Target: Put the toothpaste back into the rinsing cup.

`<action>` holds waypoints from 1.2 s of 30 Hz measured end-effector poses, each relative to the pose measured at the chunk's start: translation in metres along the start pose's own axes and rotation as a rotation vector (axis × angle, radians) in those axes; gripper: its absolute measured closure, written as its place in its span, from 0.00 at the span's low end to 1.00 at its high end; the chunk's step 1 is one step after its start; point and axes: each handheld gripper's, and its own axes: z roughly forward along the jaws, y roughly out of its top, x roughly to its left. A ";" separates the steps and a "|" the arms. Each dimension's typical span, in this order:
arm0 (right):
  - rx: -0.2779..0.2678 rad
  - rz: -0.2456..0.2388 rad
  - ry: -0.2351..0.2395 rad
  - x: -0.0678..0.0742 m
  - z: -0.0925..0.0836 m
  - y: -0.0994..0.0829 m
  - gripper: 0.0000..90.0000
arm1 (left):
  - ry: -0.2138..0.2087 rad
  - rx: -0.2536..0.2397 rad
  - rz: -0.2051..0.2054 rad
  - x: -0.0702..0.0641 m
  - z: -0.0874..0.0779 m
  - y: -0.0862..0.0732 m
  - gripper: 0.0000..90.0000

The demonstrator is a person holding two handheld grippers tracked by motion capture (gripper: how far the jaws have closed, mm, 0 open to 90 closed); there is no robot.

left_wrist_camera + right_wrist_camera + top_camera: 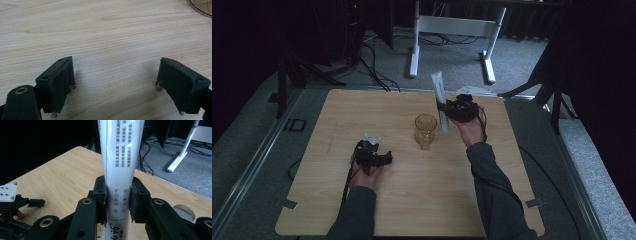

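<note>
A high camera looks forward and down over the whole wooden table [412,200], while each gripper camera sits close above its own black jaws, sharing that tabletop [105,37] and, rightward, the floor beyond.

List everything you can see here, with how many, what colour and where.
tube: one, white with printed text, held upright above the table, right of the glass
glass: one, amber, standing near the middle of the table
table: one, light wood, with grey carpet around it
desk frame: one, white legs, on the carpet beyond the table
cables: several, black, on the carpet at the far side
left claw: one, black, jaws wide apart, low over bare wood, left of the glass
right claw: one, black, clamped on the tube
forearms: two, dark sleeves, coming in from the near edge
</note>
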 end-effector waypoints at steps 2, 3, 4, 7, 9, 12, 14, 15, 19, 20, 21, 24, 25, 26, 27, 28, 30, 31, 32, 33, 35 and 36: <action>-0.001 0.003 -0.002 0.000 0.001 0.000 0.78 | 0.000 0.000 0.000 0.000 0.000 0.000 0.16; -0.001 0.003 -0.001 0.000 0.001 0.000 0.78 | 0.000 0.000 0.000 0.000 0.000 0.000 0.16; -0.001 0.003 0.000 0.000 0.002 0.000 0.78 | 0.000 0.000 0.000 0.000 0.000 0.000 0.16; -0.002 0.004 0.000 0.000 0.003 0.001 0.78 | 0.000 0.000 0.000 0.000 0.000 0.000 0.16; -0.002 0.005 0.004 0.001 0.004 0.002 0.78 | 0.000 0.000 0.000 0.000 0.000 0.000 0.16; -0.003 0.002 0.012 0.003 0.006 0.004 0.78 | 0.000 0.000 0.000 0.000 0.000 0.000 0.16; -0.001 0.000 0.013 0.004 0.007 0.005 0.78 | 0.000 0.000 0.000 0.000 0.000 0.000 0.16; -0.001 -0.001 0.013 0.005 0.008 0.005 0.78 | 0.000 0.000 0.000 0.000 0.000 0.000 0.16; -0.002 -0.004 0.015 0.007 0.011 0.007 0.78 | 0.000 -0.001 0.000 0.000 0.000 0.000 0.16; -0.002 -0.007 0.016 0.007 0.012 0.007 0.78 | 0.000 0.000 0.000 0.000 0.000 0.000 0.16; -0.001 -0.008 0.015 0.008 0.013 0.007 0.78 | 0.000 0.000 0.000 0.000 0.000 0.000 0.16; 0.001 -0.006 0.017 0.009 0.015 0.008 0.78 | 0.000 -0.001 0.000 0.000 0.000 0.000 0.16; 0.001 -0.007 0.018 0.009 0.016 0.009 0.78 | 0.000 -0.001 0.000 0.000 0.000 0.000 0.16; 0.001 -0.008 0.018 0.010 0.016 0.009 0.78 | 0.000 0.000 0.000 0.000 0.000 0.000 0.16; -0.001 -0.008 0.019 0.010 0.016 0.009 0.78 | 0.000 0.000 0.000 0.000 0.000 0.000 0.16; -0.002 -0.007 0.021 0.011 0.017 0.009 0.78 | 0.000 0.000 0.000 0.000 0.000 0.000 0.16; -0.002 -0.009 0.019 0.011 0.018 0.009 0.78 | 0.000 0.000 0.000 0.000 0.000 0.000 0.16; -0.002 -0.009 0.019 0.012 0.018 0.009 0.78 | 0.000 0.000 0.000 0.000 0.000 0.000 0.16; -0.003 -0.008 0.019 0.012 0.019 0.009 0.78 | 0.000 0.000 0.000 0.000 0.000 0.000 0.16; -0.003 -0.008 0.020 0.012 0.019 0.009 0.78 | 0.000 0.000 0.000 0.000 0.000 0.000 0.16; -0.008 -0.005 0.023 0.012 0.020 0.010 0.78 | 0.000 0.000 0.000 0.000 0.000 0.000 0.16; -0.008 -0.003 0.022 0.012 0.020 0.010 0.78 | 0.000 0.000 0.000 0.000 0.000 0.000 0.16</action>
